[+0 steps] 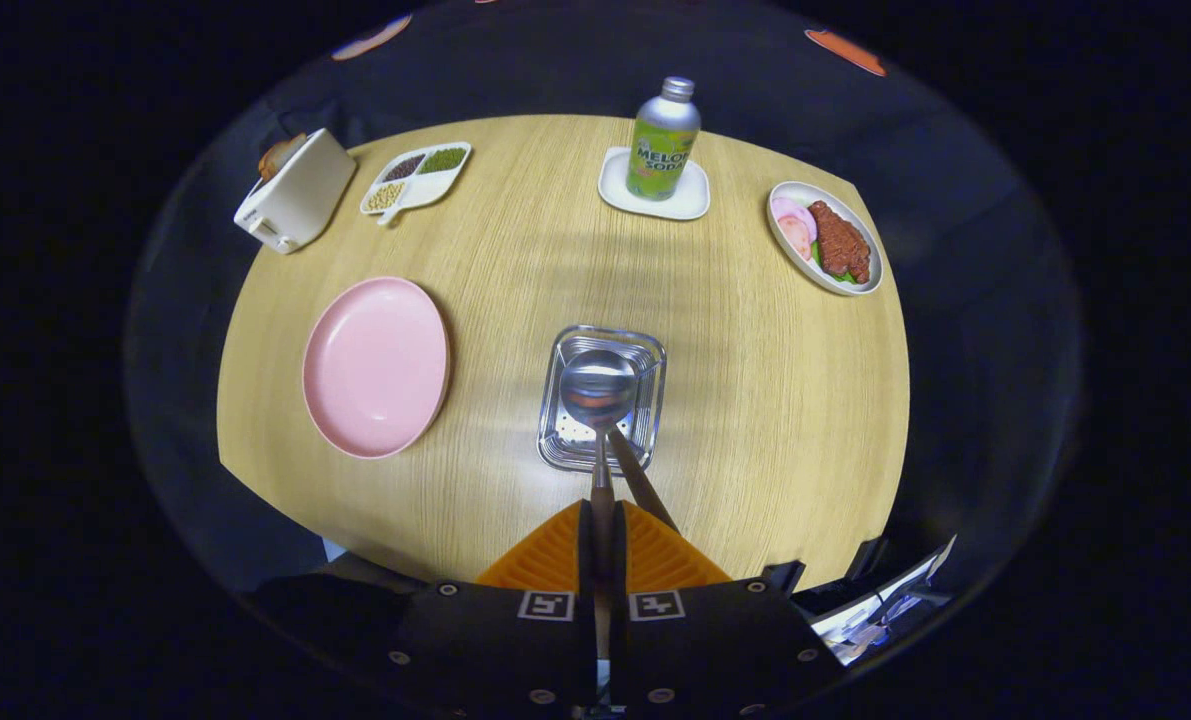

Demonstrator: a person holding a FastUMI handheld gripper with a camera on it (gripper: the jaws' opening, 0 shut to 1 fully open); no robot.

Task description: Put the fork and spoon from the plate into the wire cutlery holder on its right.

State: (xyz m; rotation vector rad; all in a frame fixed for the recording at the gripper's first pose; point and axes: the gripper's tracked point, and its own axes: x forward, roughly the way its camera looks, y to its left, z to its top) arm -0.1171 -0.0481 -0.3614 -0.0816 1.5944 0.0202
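Above the pale wooden surface [755, 400], the gripper [602, 535] has its fingers clamped together on the handle of a shiny metal spoon [598, 388], whose bowl hangs over the square silver wire cutlery holder [645, 400] just ahead. A second slim handle, likely the fork [643, 480], already leans out of the holder beside the spoon's stem. The round pink plate [375, 365] to the holder's left lies bare. To finish well, keep the spoon upright, lower it until the bowl sits deep inside the holder, then part the fingers gently so nothing tips. The fork's head is hidden behind the spoon, so its identity is a judgement.
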